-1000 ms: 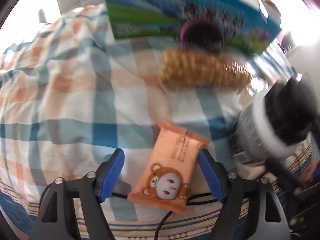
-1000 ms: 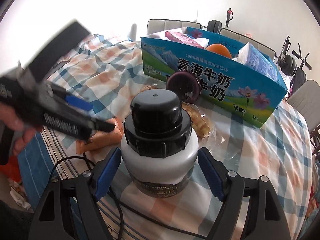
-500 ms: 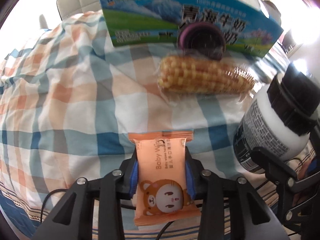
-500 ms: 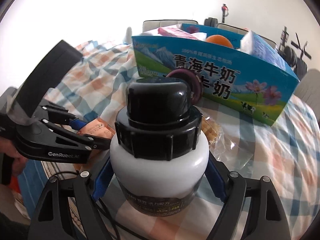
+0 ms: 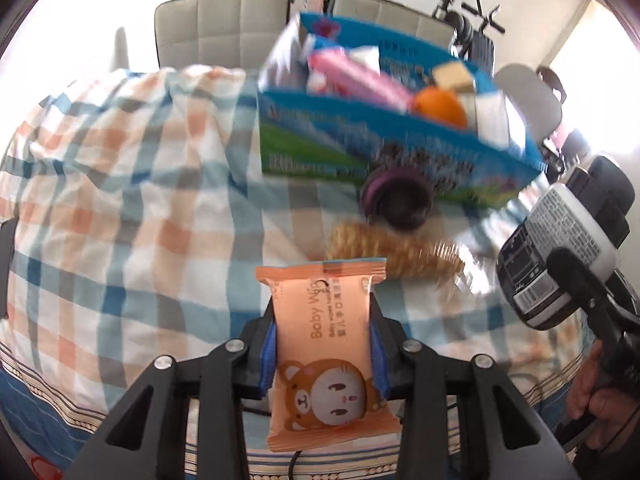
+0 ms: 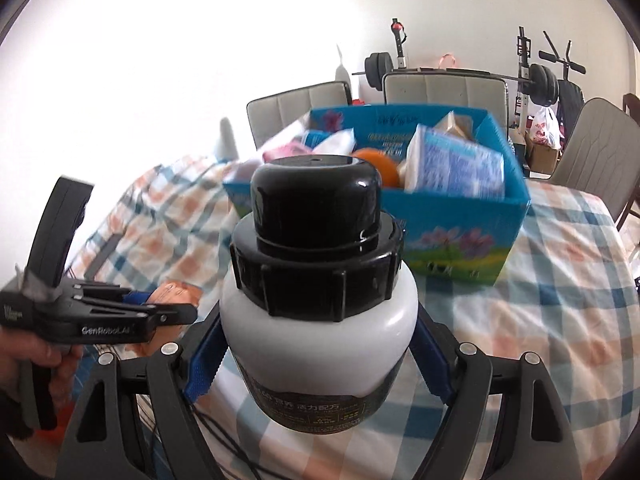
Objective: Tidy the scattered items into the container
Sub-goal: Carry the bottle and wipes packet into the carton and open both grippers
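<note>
My left gripper (image 5: pixel 323 350) is shut on an orange baby-wipes pack (image 5: pixel 326 344) with a bear face and holds it above the checked tablecloth. My right gripper (image 6: pixel 320 354) is shut on a white jar with a black lid (image 6: pixel 318 292), lifted off the table; the jar also shows at the right of the left wrist view (image 5: pixel 560 256). The blue milk carton box (image 5: pixel 400 148) stands behind, holding an orange, a pink pack and other items; it shows in the right wrist view too (image 6: pixel 460 224). The left gripper appears at the left of the right wrist view (image 6: pixel 168 312).
A wrapped corn cob (image 5: pixel 392 250) and a purple-rimmed round object (image 5: pixel 396 200) lie on the cloth in front of the box. Grey chairs (image 6: pixel 440 88) stand behind the table. Gym gear (image 6: pixel 532 76) is along the far wall.
Both grippers have risen with their loads: the wipes pack and the jar are off the table, and the box's open top has come into view.
</note>
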The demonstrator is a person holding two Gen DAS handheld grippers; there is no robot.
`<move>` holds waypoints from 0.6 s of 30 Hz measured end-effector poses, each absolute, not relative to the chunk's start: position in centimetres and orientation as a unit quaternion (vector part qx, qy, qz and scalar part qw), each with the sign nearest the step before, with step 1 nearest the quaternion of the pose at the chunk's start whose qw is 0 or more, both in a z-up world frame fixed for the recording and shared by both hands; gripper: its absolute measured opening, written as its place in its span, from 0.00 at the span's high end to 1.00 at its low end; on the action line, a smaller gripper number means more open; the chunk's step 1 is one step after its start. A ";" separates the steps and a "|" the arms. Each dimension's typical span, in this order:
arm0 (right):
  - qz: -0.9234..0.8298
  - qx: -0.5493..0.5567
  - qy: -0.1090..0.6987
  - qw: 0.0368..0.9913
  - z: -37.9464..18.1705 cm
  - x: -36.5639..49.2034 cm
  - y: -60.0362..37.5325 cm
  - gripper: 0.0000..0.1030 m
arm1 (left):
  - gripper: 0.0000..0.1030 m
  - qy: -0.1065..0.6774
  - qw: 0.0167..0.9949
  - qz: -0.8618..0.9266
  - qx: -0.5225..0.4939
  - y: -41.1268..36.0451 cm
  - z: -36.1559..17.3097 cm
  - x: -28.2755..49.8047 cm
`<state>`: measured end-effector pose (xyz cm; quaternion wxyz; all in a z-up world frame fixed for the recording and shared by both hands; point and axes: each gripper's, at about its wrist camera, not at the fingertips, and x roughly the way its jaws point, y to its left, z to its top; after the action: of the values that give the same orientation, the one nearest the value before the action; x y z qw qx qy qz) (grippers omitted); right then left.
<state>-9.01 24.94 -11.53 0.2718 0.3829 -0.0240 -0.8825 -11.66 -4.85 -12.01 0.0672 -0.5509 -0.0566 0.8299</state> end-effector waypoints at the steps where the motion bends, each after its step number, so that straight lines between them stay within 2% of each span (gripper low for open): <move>1: -0.884 0.380 -0.026 0.269 -10.9 -9.6 25.0 0.19 | 0.64 -0.064 0.068 0.834 -0.544 -4.9 -11.3 -12.5; 8: -0.897 0.361 -0.015 0.256 -6.0 -15.1 24.3 0.19 | 0.64 -0.103 0.073 0.862 -0.491 -5.3 -6.2 -20.5; 14: -0.903 0.370 -0.059 0.213 -2.8 -22.1 26.0 0.19 | 0.64 -0.089 0.081 0.874 -0.471 -5.0 -3.9 -27.7; 18: -0.907 0.373 0.011 0.195 -1.3 -27.3 27.3 0.19 | 0.64 -0.074 0.081 0.869 -0.482 -4.7 -4.6 -31.6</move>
<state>-27.27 27.29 -1.26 0.1951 0.3730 0.0108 -0.9070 -31.64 -4.73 -4.62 0.0807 -0.4822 -0.0739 0.8692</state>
